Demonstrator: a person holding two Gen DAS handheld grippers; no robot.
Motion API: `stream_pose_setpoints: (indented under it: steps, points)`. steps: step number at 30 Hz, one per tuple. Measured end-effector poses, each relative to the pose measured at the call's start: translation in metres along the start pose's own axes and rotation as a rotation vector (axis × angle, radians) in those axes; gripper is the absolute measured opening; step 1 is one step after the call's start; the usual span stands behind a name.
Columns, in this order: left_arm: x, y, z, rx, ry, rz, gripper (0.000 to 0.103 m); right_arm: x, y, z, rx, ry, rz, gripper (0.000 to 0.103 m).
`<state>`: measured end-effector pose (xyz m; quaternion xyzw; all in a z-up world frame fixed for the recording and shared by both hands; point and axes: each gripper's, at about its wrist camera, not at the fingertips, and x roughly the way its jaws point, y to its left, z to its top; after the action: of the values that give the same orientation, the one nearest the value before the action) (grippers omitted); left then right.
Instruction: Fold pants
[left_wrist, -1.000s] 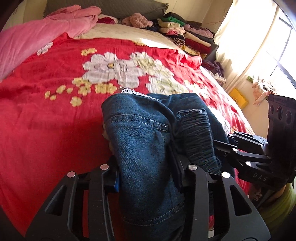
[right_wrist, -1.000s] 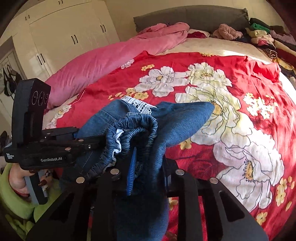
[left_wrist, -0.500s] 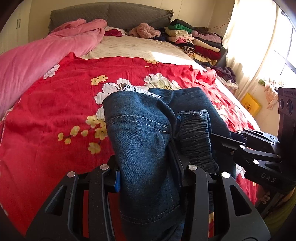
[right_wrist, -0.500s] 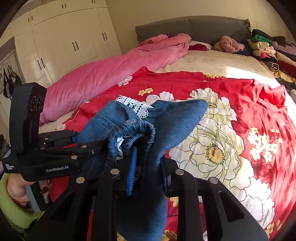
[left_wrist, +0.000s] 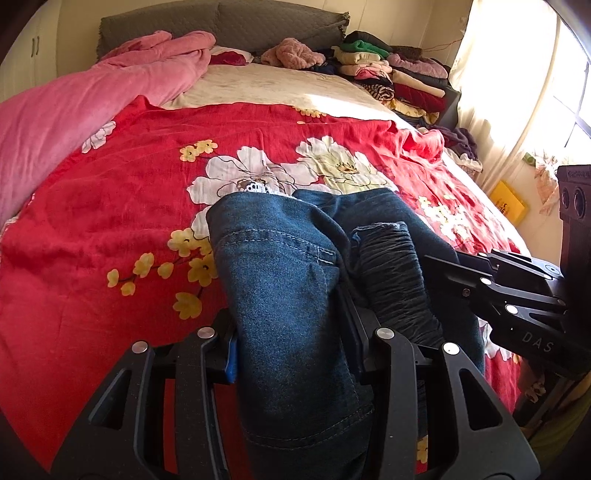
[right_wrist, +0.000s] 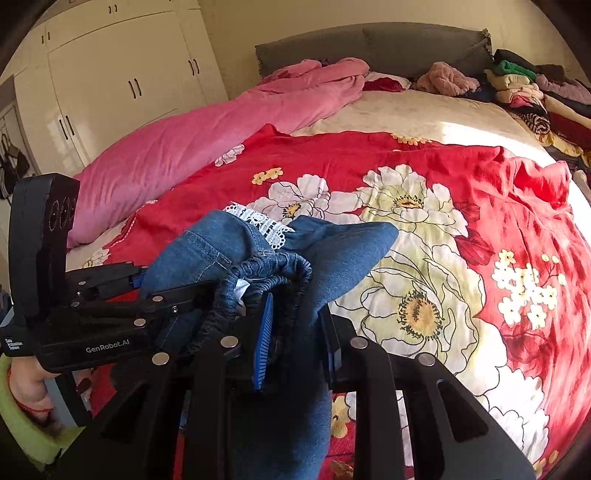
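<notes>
Surface: a bed (left_wrist: 110, 236) covered by a red bedspread (right_wrist: 517, 229) printed with large white and small yellow flowers. The spread stops short of the head end, where a cream sheet (left_wrist: 280, 85) lies bare and partly sunlit. A pink quilt (left_wrist: 55, 110) is bunched along the bed's left side. A grey headboard (right_wrist: 388, 48) runs across the far end. A pink fuzzy garment (left_wrist: 295, 55) lies near it. Folded clothes (left_wrist: 399, 77) are stacked in piles at the far right corner of the bed.

Room: cream wardrobe doors (right_wrist: 122, 81) with dark handles stand on the left. A bright window with pale curtains (left_wrist: 517, 92) is on the right. A yellow object (left_wrist: 508, 203) lies below the window; what it is cannot be told.

Task item: the jeans (left_wrist: 295, 295) are held bunched above the near part of the bedspread, with a strip of white lace trim (right_wrist: 258, 221) showing at the top.

Left tongs (left_wrist: 291, 347): closed onto a thick fold of denim that fills the gap between the jaws.

Right tongs (right_wrist: 295, 332): closed onto the jeans beside the gathered elastic waistband (right_wrist: 258, 277), just next to the left tongs.
</notes>
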<state>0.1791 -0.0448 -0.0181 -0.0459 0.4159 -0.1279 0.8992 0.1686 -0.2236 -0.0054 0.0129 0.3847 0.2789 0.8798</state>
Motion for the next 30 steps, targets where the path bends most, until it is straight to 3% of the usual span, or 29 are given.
stream_pose_setpoints:
  steps: [3,8,12,16,18,22,30]
  points:
    - [0.002,0.003,-0.001,-0.009,0.007,0.002,0.041,0.001,-0.001,-0.004,0.002,0.013,-0.027,0.025]
    - [0.007,0.004,-0.006,0.0,0.031,0.036,0.055,0.003,-0.006,-0.011,0.023,0.031,-0.058,0.045]
    - [0.015,0.008,-0.01,-0.004,0.06,0.064,0.062,0.011,-0.009,-0.018,0.017,0.076,-0.127,0.052]
    - [0.012,0.014,-0.014,-0.035,0.061,0.046,0.069,0.004,-0.017,-0.024,0.065,0.074,-0.118,0.059]
    - [0.004,0.014,-0.016,-0.04,0.044,0.043,0.076,-0.01,-0.018,-0.027,0.088,0.043,-0.103,0.075]
    - [-0.018,0.014,-0.02,-0.044,0.006,0.049,0.094,-0.045,-0.011,-0.033,0.086,-0.025,-0.114,0.093]
    - [-0.077,0.007,-0.047,-0.006,-0.077,0.087,0.093,-0.101,0.022,-0.059,0.009,-0.085,-0.165,0.098]
